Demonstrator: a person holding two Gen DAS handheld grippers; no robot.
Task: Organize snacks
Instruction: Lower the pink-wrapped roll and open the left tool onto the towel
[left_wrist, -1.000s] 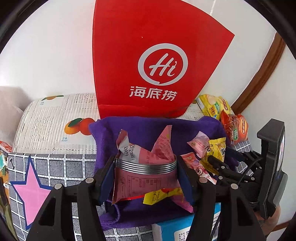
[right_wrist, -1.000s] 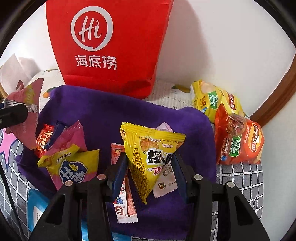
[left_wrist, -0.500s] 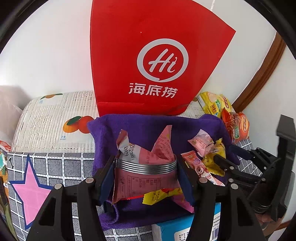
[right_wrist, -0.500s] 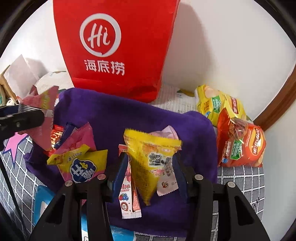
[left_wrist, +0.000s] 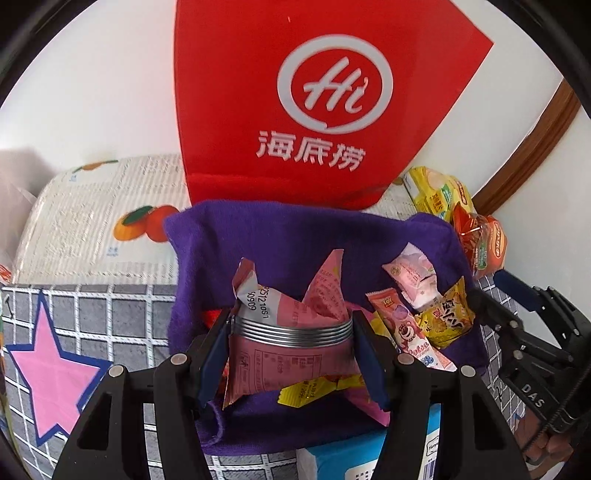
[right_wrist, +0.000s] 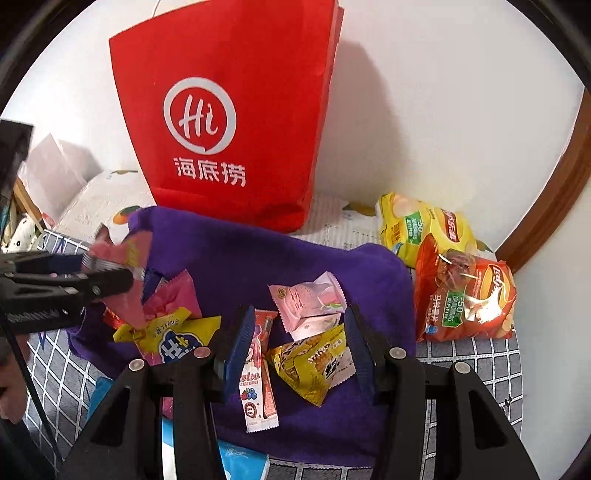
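Observation:
My left gripper (left_wrist: 291, 332) is shut on a crumpled pink snack packet (left_wrist: 288, 358), held above the purple cloth (left_wrist: 277, 236). In the right wrist view this gripper (right_wrist: 125, 277) and its pink packet (right_wrist: 114, 254) come in from the left. My right gripper (right_wrist: 297, 332) hovers open over the cloth (right_wrist: 258, 258). A yellow triangular packet (right_wrist: 310, 362) lies flat below its fingers, free of the pads. Beside it lie a long strawberry bar (right_wrist: 258, 376) and a pale pink packet (right_wrist: 306, 302). In the left wrist view the right gripper (left_wrist: 495, 295) stands just past the yellow packet (left_wrist: 447, 321).
A red paper bag (right_wrist: 229, 110) stands against the wall behind the cloth. Yellow (right_wrist: 417, 225) and orange (right_wrist: 465, 299) crisp bags lie at the right. A yellow-and-blue packet (right_wrist: 173, 343) rests on the cloth's left part. A blue box (left_wrist: 354, 458) sits under the near edge, on a grid mat (left_wrist: 48, 373).
The yellow packet has dropped out of my right gripper's fingers onto the cloth, and that gripper has risen and pulled back. The left gripper and its pink packet stayed put.

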